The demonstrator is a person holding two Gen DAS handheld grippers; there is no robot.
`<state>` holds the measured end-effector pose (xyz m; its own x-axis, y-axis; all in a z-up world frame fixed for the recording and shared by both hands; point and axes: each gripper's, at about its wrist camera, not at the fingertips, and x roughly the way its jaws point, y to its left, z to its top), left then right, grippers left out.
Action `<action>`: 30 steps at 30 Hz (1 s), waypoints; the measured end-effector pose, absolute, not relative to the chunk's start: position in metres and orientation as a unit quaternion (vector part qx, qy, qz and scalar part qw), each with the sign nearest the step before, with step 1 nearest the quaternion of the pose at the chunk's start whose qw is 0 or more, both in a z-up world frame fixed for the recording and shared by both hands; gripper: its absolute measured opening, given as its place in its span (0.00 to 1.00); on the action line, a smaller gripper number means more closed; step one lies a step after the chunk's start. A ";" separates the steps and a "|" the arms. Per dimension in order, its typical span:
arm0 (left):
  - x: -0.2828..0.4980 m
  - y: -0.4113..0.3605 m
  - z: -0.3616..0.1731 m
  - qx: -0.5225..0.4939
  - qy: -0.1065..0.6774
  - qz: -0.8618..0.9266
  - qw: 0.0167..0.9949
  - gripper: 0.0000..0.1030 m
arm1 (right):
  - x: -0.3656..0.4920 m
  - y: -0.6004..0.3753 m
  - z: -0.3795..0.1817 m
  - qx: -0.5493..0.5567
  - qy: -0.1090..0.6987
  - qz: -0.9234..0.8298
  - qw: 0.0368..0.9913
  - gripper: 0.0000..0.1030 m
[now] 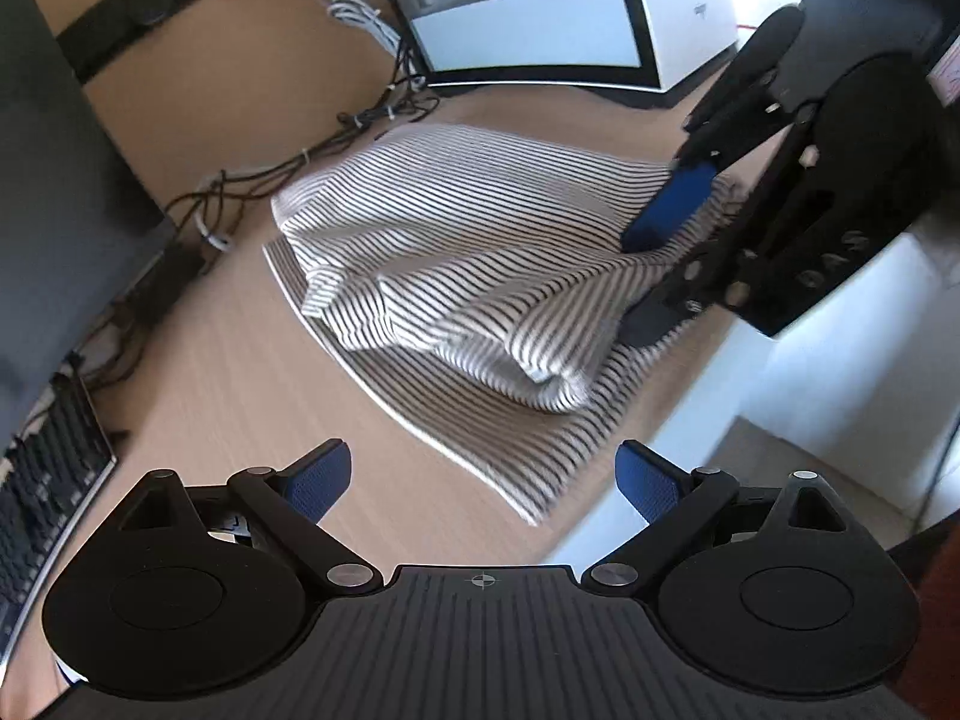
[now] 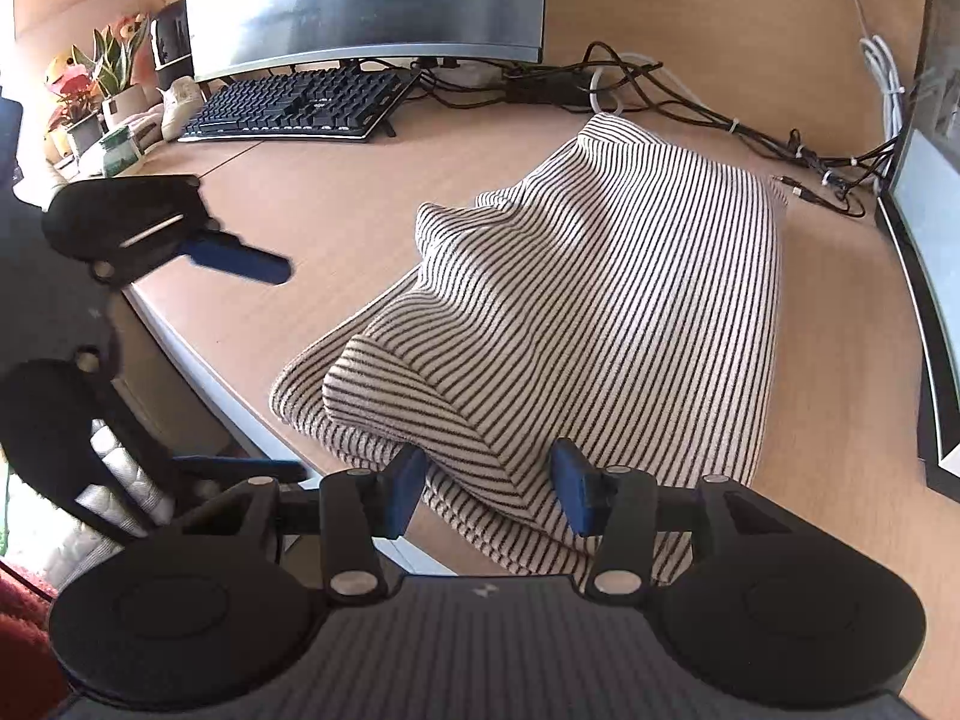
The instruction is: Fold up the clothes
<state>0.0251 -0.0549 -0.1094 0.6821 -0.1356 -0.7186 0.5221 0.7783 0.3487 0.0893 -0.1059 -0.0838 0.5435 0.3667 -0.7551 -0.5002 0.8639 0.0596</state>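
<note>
A white garment with thin black stripes (image 2: 606, 300) lies partly folded on the wooden desk (image 2: 336, 210), one rolled fold near the front edge. My right gripper (image 2: 489, 480) is shut on a bunched fold at the garment's near edge, both blue pads pressing the cloth. The left wrist view shows that same gripper (image 1: 660, 264) pinching the garment (image 1: 480, 252) from the right side. My left gripper (image 1: 483, 483) is open and holds nothing, hovering just short of the garment's lower corner. In the right wrist view the left gripper (image 2: 252, 360) hangs over the desk's front edge, apart from the cloth.
A curved monitor (image 2: 366, 0) and a black keyboard (image 2: 294, 105) stand at the back left. Tangled cables (image 2: 720, 120) run behind the garment. Potted plants (image 2: 90, 96) sit at the far left. A white box (image 1: 690, 12) stands behind the cloth. The desk's rounded front edge (image 2: 198, 360) runs close by.
</note>
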 end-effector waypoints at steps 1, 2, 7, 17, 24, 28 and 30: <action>0.028 -0.055 -0.109 0.273 0.354 -0.187 0.875 0.95 | 0.087 -0.106 -0.084 -0.084 0.409 0.249 0.874 0.45; 0.030 -0.055 -0.108 0.267 0.358 -0.193 0.874 0.95 | 0.083 -0.105 -0.084 -0.089 0.407 0.249 0.874 0.45; 0.023 -0.047 -0.108 0.242 0.377 -0.214 0.868 0.95 | 0.064 -0.103 -0.086 -0.127 0.394 0.247 0.876 0.45; 0.039 -0.005 -0.096 0.111 0.427 -0.166 0.882 0.95 | 0.021 -0.073 -0.115 -0.326 0.281 0.267 0.862 0.76; 0.030 0.001 -0.084 0.114 0.419 -0.153 0.888 0.96 | 0.036 -0.062 -0.115 -0.325 0.287 0.257 0.864 0.70; 0.022 0.000 -0.087 0.134 0.418 -0.158 0.884 0.96 | 0.063 -0.084 -0.091 -0.195 0.350 0.260 0.878 0.57; 0.021 -0.002 -0.091 0.146 0.417 -0.164 0.882 0.96 | 0.078 -0.097 -0.085 -0.119 0.382 0.257 0.880 0.56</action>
